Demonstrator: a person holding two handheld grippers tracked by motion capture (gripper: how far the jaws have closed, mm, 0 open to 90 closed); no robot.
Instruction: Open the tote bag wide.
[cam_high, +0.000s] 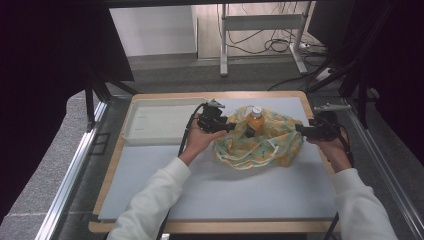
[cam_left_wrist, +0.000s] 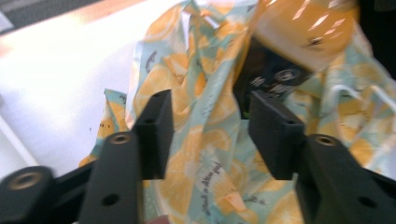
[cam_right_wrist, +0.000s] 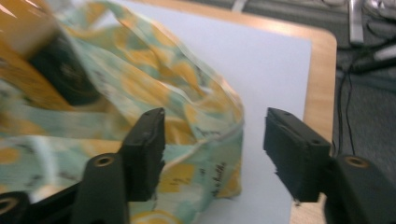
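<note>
A cloth bag with a yellow lemon print (cam_high: 260, 142) lies crumpled on the blue-grey mat. An orange drink bottle with a white cap (cam_high: 256, 119) stands in it, with its dark label (cam_left_wrist: 271, 77) showing. My left gripper (cam_high: 245, 131) reaches into the bag from the left; its jaws stand open around a fold of the cloth (cam_left_wrist: 210, 130), just short of the bottle. My right gripper (cam_high: 300, 129) sits at the bag's right edge, open, with the bag's rim (cam_right_wrist: 205, 140) between its jaws and nothing pinched.
A white tray (cam_high: 160, 125) sits on the table at the back left, behind my left hand. The table's wooden edge (cam_right_wrist: 322, 93) runs close on the right of my right gripper. Cables and a desk frame (cam_high: 260, 35) are on the floor beyond.
</note>
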